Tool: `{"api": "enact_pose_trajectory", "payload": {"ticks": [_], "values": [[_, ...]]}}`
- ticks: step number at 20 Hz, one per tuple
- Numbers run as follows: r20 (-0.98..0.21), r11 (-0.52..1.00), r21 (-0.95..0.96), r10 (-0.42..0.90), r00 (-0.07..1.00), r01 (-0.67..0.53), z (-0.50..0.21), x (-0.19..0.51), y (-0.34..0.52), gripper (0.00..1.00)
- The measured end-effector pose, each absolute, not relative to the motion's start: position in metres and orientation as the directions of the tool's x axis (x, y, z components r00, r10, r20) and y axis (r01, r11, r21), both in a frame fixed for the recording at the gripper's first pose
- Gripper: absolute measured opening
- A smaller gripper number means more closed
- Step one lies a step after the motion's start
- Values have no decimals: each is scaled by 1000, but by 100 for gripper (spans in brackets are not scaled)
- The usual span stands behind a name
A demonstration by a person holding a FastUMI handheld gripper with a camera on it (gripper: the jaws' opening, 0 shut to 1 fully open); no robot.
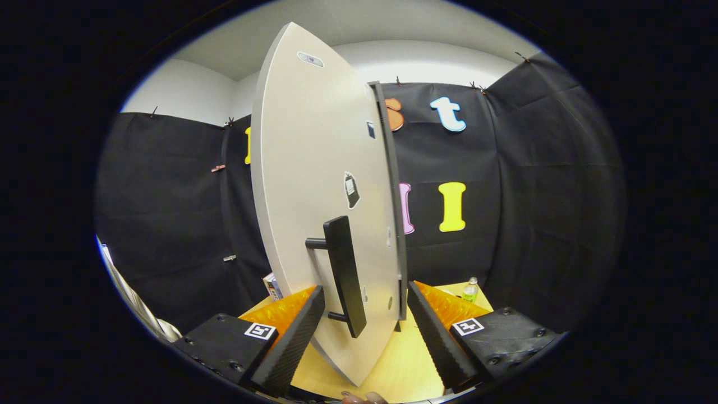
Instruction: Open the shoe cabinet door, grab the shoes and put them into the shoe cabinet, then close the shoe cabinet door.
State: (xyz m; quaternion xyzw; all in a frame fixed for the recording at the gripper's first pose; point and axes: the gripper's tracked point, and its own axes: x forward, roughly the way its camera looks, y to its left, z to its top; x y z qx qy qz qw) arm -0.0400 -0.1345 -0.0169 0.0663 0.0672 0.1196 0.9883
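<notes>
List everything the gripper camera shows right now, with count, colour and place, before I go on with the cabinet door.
Shoe cabinet door: one, pale grey-white, swung open and seen nearly edge-on, its lower part between the fingers.
Door handle: one, black bar on two posts, low on the door face, between the fingers, nearer the left one.
Stickers: a few small ones on the door face above the handle.
Table: one, light wood, under the door and fingers.
Bottle: one, clear with green label, on the table beyond the right finger.
Box: one, small, partly hidden, beyond the left finger; colour unclear.
Hand-held gripper: one, fingers open, straddling the door's edge, not pressing on it.
</notes>
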Motion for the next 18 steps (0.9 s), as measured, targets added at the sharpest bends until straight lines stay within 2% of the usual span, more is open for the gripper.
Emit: {"api": "enact_pose_trajectory", "payload": {"ticks": [9, 18], "values": [[-77, 961, 178, 227, 971, -210, -22, -2, -36, 98], [-79, 943, 169, 303, 950, -286, -26, 30, 45, 98]]}}
